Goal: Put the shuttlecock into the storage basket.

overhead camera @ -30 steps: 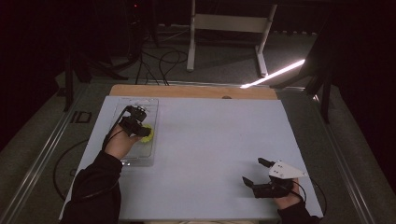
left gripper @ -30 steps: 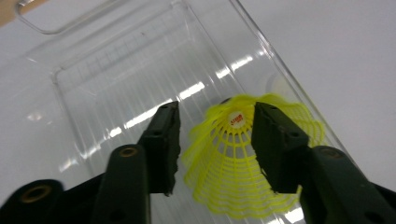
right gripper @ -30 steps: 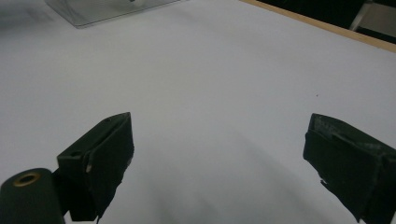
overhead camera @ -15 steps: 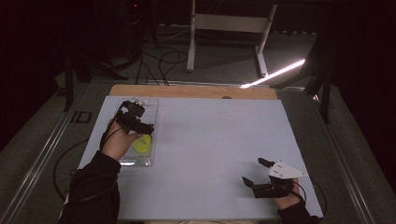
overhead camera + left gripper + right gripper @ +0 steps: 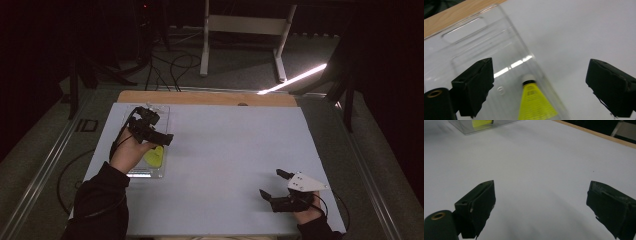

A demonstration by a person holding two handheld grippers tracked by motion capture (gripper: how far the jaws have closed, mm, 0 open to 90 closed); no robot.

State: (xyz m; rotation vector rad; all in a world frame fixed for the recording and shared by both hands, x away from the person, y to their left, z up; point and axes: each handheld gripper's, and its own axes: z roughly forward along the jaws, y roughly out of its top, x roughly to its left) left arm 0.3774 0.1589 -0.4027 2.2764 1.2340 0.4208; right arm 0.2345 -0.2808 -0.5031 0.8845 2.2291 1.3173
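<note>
Yellow tube [image 5: 154, 156] lies in the clear tray [image 5: 161, 112] near the table's [image 5: 235, 150] left edge, white cap pointing toward the far wooden edge. And the left gripper [image 5: 160, 137] has just lifted off it, swinging rightward over the tray's rim, jaws spread wide, nothing between them — looks like a release. Right gripper [image 5: 272, 186] waits near the front right corner, jaws apart too.

The left gripper [image 5: 541, 87], jaws wide apart, is hovering over a yellow tube [image 5: 535, 103] lying in a clear tray [image 5: 486, 42] near the table's wooden edge [image 5: 454, 17].
</note>
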